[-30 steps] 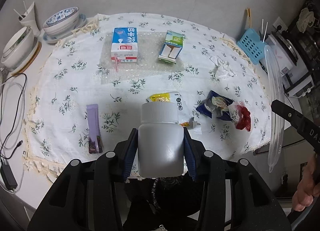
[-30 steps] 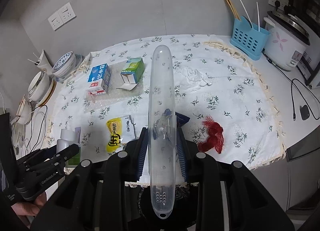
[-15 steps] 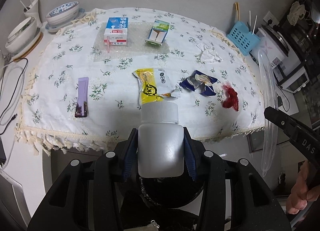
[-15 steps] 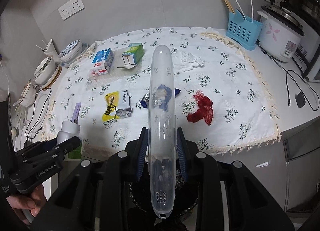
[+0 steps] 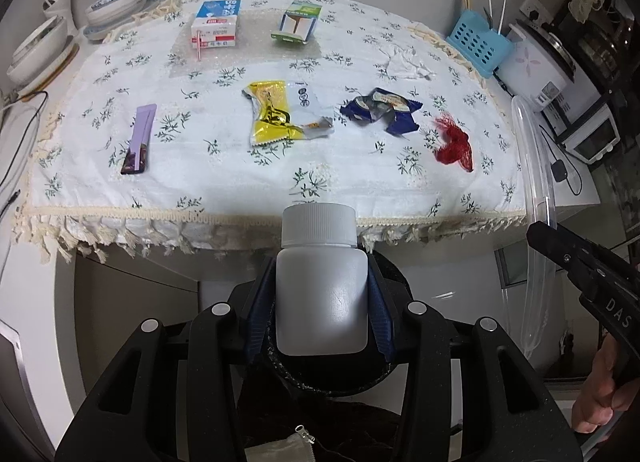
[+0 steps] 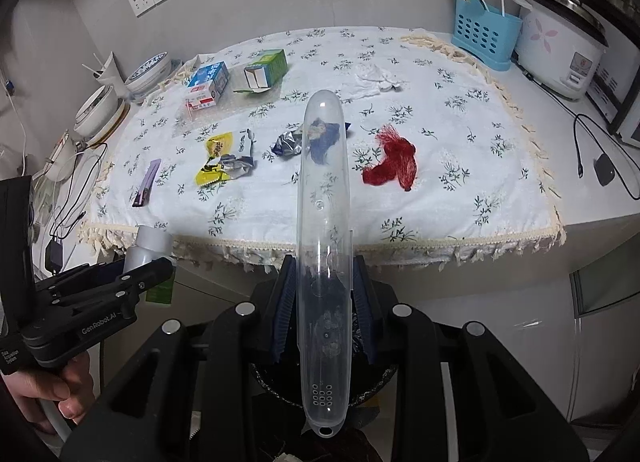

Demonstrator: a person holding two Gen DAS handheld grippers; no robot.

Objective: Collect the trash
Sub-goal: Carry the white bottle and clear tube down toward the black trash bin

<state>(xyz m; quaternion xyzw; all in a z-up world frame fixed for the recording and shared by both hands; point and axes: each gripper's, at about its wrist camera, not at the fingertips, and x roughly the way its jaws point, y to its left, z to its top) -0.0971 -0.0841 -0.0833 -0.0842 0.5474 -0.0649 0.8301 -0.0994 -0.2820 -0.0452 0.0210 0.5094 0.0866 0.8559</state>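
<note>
My left gripper [image 5: 321,286] is shut on a white plastic bottle [image 5: 321,302] with a ribbed cap, held in front of the table edge over a dark bin [image 5: 328,378]. My right gripper [image 6: 324,294] is shut on a long clear plastic case [image 6: 325,246], held over the same black bin [image 6: 372,386]. On the flowered tablecloth [image 5: 224,182] lie a yellow wrapper [image 5: 276,112], a blue wrapper [image 5: 380,112], a red net scrap [image 5: 454,142], a purple sachet [image 5: 138,138], a blue milk carton [image 5: 216,24], a green carton [image 5: 298,20] and a crumpled tissue [image 5: 402,62].
Bowls [image 5: 116,6] stand at the far left with cables [image 5: 16,150] beside them. A blue utensil basket [image 5: 478,40] and a rice cooker [image 5: 536,62] stand at the right. A cabinet front [image 5: 132,302] lies below the table edge.
Both grippers have pulled back from over the table to in front of its edge, above the bin, still holding the bottle and the clear case.
</note>
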